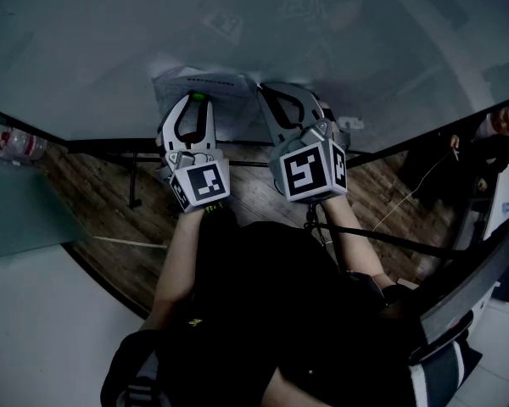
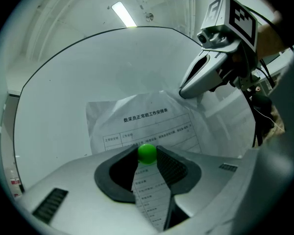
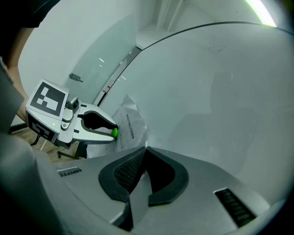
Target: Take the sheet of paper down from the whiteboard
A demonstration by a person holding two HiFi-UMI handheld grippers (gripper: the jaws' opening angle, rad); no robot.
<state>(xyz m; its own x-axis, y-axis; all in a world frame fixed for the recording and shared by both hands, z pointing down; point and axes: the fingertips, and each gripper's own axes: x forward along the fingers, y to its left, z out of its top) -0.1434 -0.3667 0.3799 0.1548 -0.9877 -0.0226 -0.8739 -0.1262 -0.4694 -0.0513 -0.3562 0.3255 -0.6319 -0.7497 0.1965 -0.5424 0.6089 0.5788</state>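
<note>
The sheet of paper [image 2: 142,116] hangs on the whiteboard [image 2: 63,92] at twelve o'clock, my left fingers [image 2: 174,168] clamping its green magnet [image 2: 147,152], right fingers [image 3: 125,173] pinching its two-o'clock corner; removal isn't done yet.

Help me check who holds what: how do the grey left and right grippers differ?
The left gripper clamps the round green magnet, jaws partly apart; the right gripper pinches an edge of the white printed paper sheet, jaws together. The left sits mid-sheet, the right at its side. Both point at the whiteboard.
</note>
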